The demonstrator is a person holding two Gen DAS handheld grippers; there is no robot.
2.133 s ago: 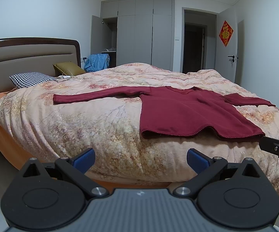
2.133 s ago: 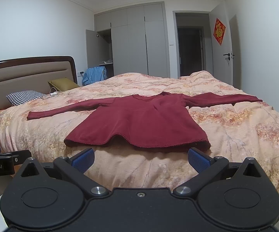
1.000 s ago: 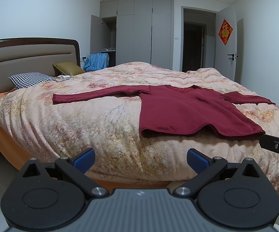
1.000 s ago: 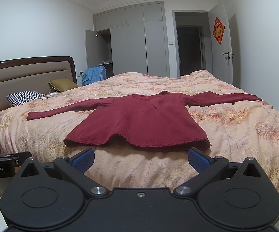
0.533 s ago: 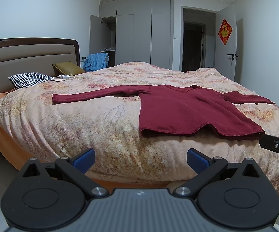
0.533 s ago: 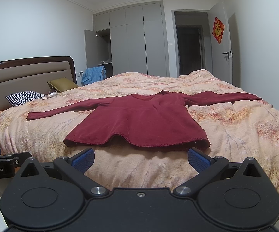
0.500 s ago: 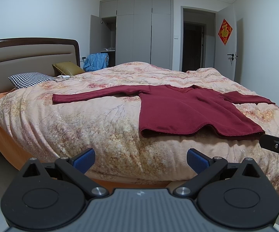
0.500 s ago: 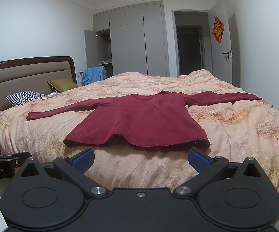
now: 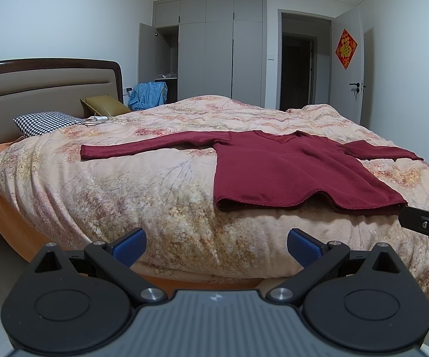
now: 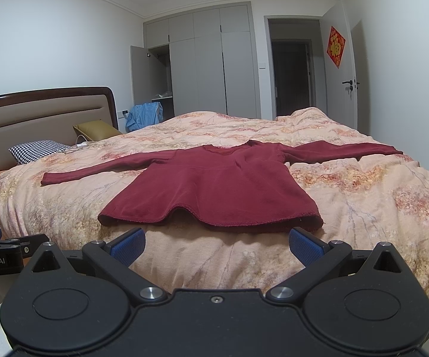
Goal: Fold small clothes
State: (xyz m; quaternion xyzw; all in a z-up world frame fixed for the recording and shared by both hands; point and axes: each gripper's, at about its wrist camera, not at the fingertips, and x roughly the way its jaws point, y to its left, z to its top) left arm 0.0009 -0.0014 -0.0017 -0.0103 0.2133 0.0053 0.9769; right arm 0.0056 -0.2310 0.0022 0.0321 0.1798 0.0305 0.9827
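A dark red long-sleeved top (image 9: 286, 169) lies flat on the bed's floral quilt (image 9: 143, 184), sleeves spread to both sides, hem toward me. It also shows in the right wrist view (image 10: 214, 190). My left gripper (image 9: 216, 245) is open and empty, short of the bed's near edge, left of the hem. My right gripper (image 10: 217, 245) is open and empty, just in front of the hem's middle. Part of the right gripper shows at the right edge of the left wrist view (image 9: 428, 226).
A houndstooth pillow (image 9: 45, 122) and an olive pillow (image 9: 104, 104) lie by the headboard (image 9: 45, 89). A wardrobe (image 9: 217, 50) and an open doorway (image 9: 297, 68) stand beyond the bed. A blue garment (image 9: 149, 95) hangs by the wardrobe.
Both views have risen very slightly relative to the bed. The top has not moved and both grippers stay open.
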